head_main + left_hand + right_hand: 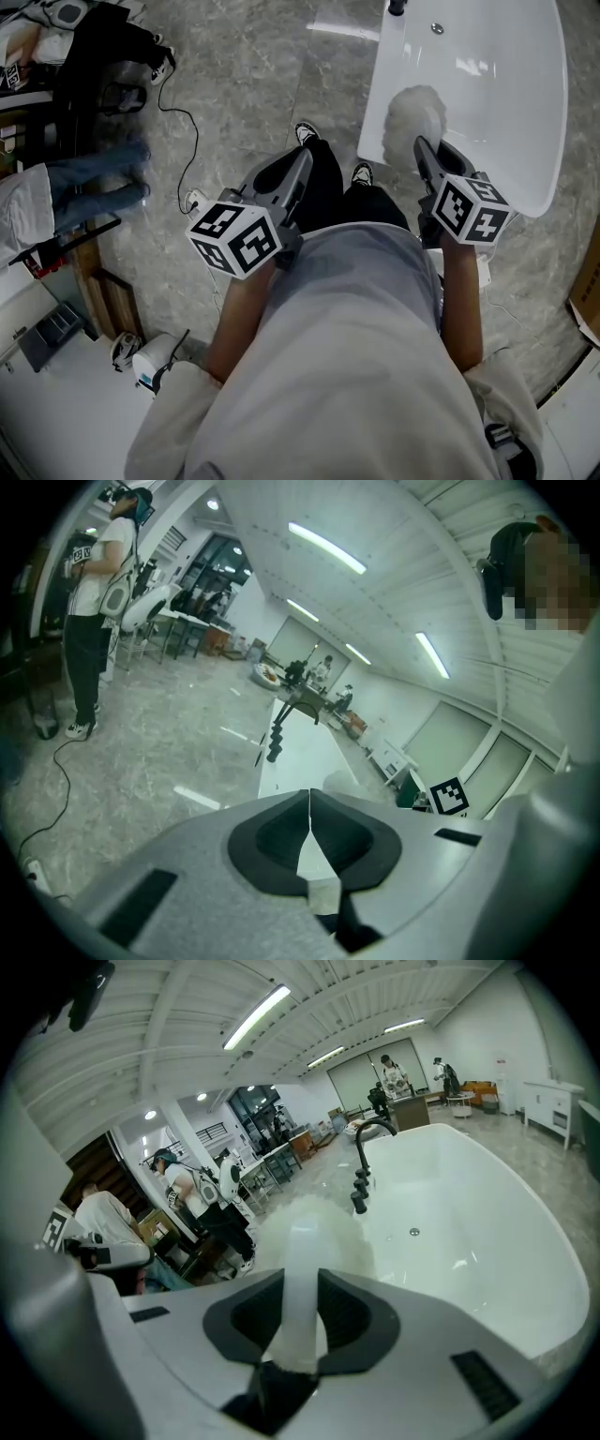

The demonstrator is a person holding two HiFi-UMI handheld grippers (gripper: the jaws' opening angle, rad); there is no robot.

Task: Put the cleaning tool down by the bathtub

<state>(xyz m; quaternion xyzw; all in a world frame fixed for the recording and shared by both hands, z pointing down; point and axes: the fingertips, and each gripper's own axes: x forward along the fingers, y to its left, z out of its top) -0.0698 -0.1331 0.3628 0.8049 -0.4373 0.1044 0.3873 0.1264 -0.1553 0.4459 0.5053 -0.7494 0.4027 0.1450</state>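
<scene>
Right gripper (300, 1288) tilted down at bathtub (506, 112), fingers (349, 1312) tight on cleaning tool (417, 112); left gripper (308, 799), fingers together.

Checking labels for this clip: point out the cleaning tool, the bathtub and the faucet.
cleaning tool (417, 114): head view, fluffy white head.
bathtub (506, 131): head view, inner wall.
faucet (360, 1162): right gripper view, upright stem.

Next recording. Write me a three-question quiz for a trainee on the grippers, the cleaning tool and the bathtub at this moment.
1. True or false: the jaws of the left gripper stand wide open.
2. What sits between the jaws of the right gripper? A) nothing B) the white handle of the cleaning tool C) a sponge
3. Fill in: the tool's fluffy head is above the white ____.
Key: 1 false, they are shut; 2 B; 3 bathtub.
</scene>
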